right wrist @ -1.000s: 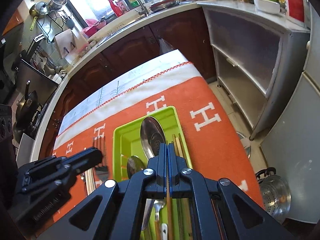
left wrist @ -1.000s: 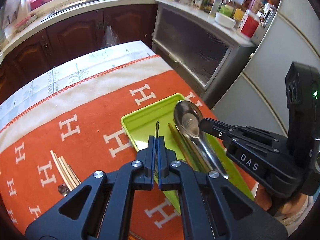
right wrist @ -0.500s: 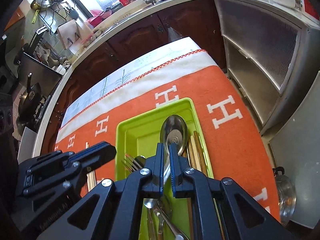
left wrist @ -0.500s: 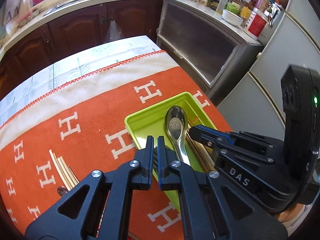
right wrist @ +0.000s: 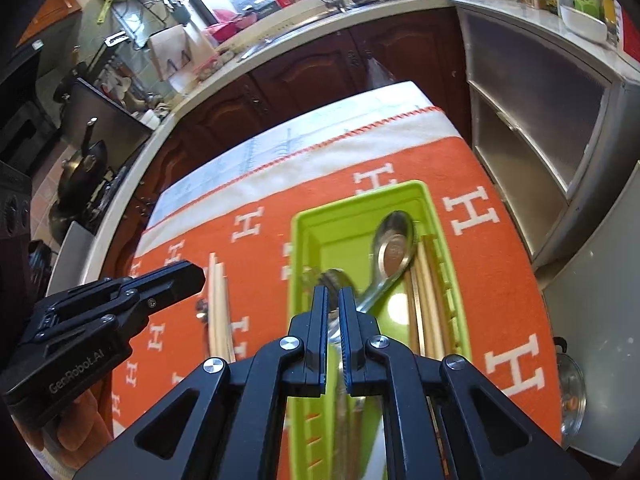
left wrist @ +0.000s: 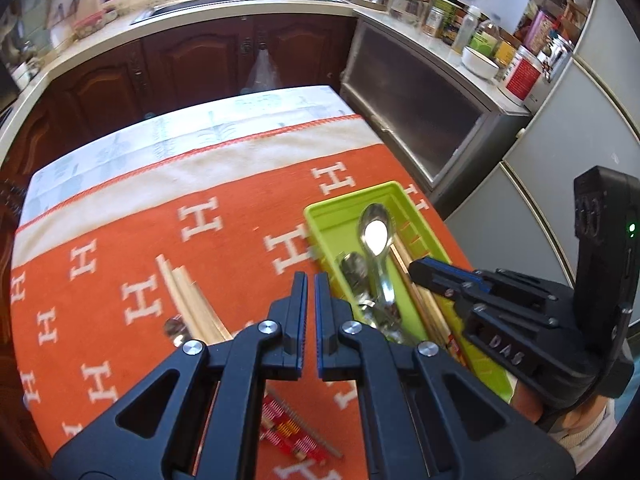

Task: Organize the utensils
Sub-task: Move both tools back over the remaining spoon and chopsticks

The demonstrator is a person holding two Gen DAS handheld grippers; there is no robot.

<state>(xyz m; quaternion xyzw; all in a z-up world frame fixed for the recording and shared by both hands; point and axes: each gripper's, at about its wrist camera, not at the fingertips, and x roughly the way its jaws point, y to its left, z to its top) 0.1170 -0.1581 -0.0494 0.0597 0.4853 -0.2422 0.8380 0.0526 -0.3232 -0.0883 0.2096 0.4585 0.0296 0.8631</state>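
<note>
Item: left gripper [left wrist: 311, 280], jaws closed, empty, above the orange H-patterned cloth on the worktop [left wrist: 240, 216]. Right gripper [right wrist: 333, 296], jaws narrowly parted, empty (over the tray). Pale wooden chopsticks [left wrist: 192, 300], loose on the cloth, long axis running near-to-far; best approached square across that axis. Lime-green plastic tray [right wrist: 298, 248] beyond.
</note>
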